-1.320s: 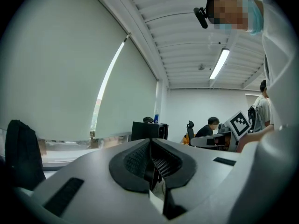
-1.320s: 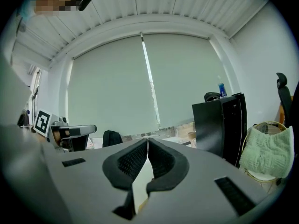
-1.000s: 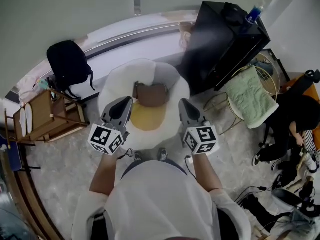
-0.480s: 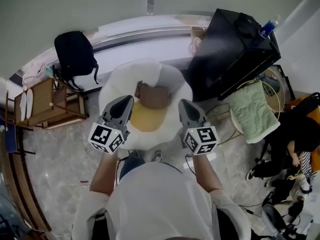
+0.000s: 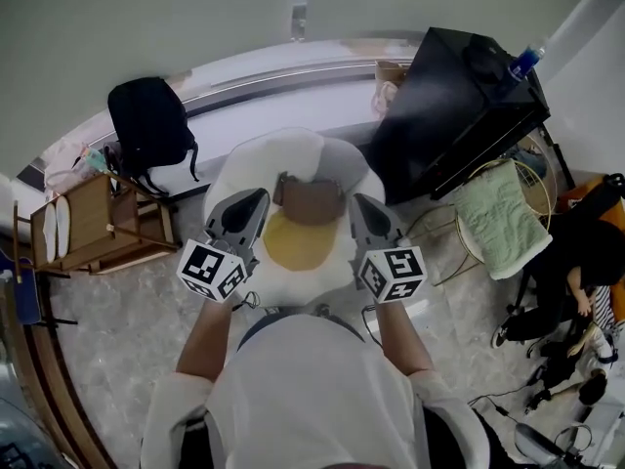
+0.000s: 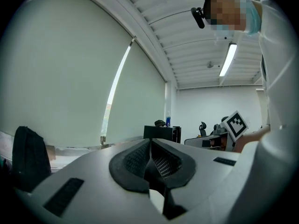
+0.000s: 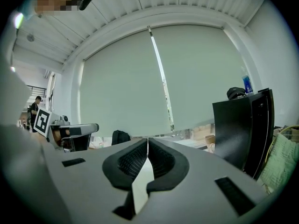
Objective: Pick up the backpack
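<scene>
A black backpack (image 5: 148, 122) stands on the white window ledge at the upper left of the head view, leaning on the wall. It also shows as a dark shape at the left edge of the left gripper view (image 6: 29, 158) and small in the distance in the right gripper view (image 7: 120, 136). My left gripper (image 5: 256, 199) and right gripper (image 5: 357, 203) are held side by side at chest height over a white round chair, well short of the backpack. Both are shut with nothing between the jaws.
A white round chair (image 5: 239, 169) with a yellow cushion and a brown bag (image 5: 311, 201) is right below the grippers. A wooden rack (image 5: 88, 223) stands left, a black cabinet (image 5: 459, 101) right, with a wire stand and green towel (image 5: 500, 218) beyond. A person sits at far right.
Both grippers stay shut and side by side. The scene has slid in the head view: the backpack sits a little nearer and the chair closer under the grippers.
</scene>
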The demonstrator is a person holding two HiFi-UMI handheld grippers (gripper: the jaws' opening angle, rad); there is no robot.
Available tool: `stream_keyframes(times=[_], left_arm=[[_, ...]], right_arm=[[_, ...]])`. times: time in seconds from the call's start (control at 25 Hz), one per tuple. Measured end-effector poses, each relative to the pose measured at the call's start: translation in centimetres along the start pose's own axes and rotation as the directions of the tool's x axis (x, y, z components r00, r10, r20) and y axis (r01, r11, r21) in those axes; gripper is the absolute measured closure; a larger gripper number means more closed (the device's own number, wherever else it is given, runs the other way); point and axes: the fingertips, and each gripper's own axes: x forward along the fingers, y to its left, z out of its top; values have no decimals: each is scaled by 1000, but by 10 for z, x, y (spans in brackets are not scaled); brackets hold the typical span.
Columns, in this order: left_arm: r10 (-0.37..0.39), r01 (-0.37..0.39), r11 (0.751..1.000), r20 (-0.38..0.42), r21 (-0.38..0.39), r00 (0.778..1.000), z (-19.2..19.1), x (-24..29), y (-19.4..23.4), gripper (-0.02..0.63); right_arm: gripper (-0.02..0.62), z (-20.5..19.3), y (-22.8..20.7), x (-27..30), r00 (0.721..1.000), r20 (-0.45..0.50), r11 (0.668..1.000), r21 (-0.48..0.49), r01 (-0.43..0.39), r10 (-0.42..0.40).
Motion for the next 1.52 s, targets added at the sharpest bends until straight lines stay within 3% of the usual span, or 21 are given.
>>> stream_keyframes(times=[0.44, 0.76, 1.16, 1.52], left_arm=[[-77, 77, 997, -14, -24, 997, -10, 6, 35, 568], [-19, 19, 1000, 6, -23, 1000, -12, 29, 40, 568], [109, -107, 993, 52, -40, 993, -3, 80, 36, 568], [134, -133, 990, 19, -45, 991, -17, 95, 32, 568]], right_arm=[[565, -10, 12, 26, 997, 3, 997, 15, 82, -82], [565, -4, -15, 45, 1000, -6, 999, -20, 27, -27], [565, 16, -69, 71, 996, -40, 994, -70, -87, 85], [565, 10, -85, 81, 991, -56, 991, -53, -125, 122]])
